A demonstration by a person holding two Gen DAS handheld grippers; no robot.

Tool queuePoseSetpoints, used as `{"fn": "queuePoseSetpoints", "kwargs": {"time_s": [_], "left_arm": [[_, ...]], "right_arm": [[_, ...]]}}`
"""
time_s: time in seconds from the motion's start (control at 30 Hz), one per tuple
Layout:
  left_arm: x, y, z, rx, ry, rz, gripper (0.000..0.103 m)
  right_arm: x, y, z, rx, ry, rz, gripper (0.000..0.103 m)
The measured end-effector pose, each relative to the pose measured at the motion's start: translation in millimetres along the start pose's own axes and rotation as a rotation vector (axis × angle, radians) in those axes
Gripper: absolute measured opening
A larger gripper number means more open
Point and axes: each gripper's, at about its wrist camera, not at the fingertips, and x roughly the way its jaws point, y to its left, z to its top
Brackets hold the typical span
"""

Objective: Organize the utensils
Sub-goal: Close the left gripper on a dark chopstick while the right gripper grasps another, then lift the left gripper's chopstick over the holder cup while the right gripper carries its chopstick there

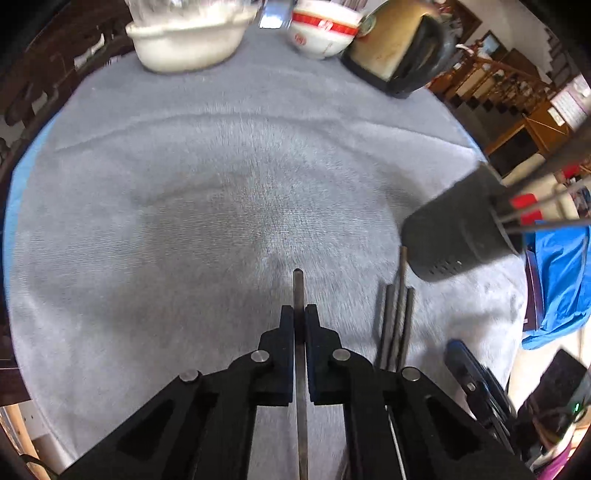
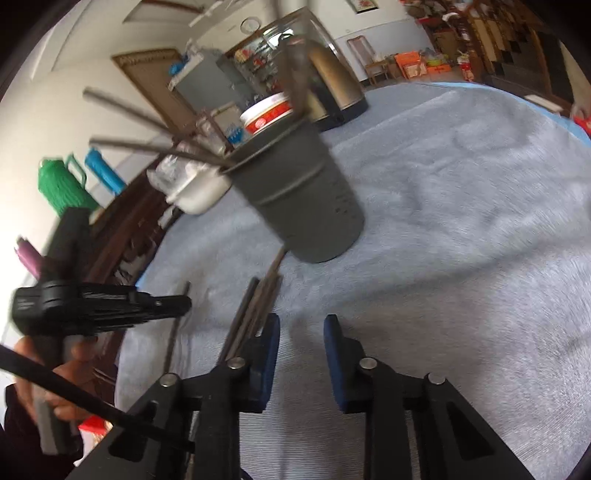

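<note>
One chopstick is clamped between the closed pads of the left gripper, presumably for dropping into the holder at two o'clock, while three more lie beside the empty, part-open right gripper.

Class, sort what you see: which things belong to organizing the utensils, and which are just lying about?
Job:
- chopstick in left claw
- loose chopsticks
- dark holder

Lying about:
- kettle
- red-and-white bowl
- white tub
</note>
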Motion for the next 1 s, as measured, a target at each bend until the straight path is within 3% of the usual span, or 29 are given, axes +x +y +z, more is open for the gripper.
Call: {"fn": "queuePoseSetpoints", "kwargs": {"time_s": [0.27, 0.4, 0.73, 1.0], "left_arm": [[-42.2, 11.5, -24.0, 0.015, -0.077, -0.053, 0.005], [-50.2, 16.4, -29.5, 0.006, -0.099, -0.068, 0.005], [-71.7, 23.4, -39.4, -0.008, -0.14, -0.101, 0.005], [-74.0, 32.7, -41.0, -0.018, -0.135, -0.109, 0.005]], "right_arm": [[33.5, 48.8, 19.6, -0.107, 0.134, -0.114, 0.014], [48.7, 52.9, 20.7, -0.115, 0.197, -0.195, 0.01], [70.6, 67.0, 24.7, -0.127, 0.288, -0.288, 0.01], [53.8, 48.2, 32.1, -0.15, 0.306, -0.366, 0.009]]}}
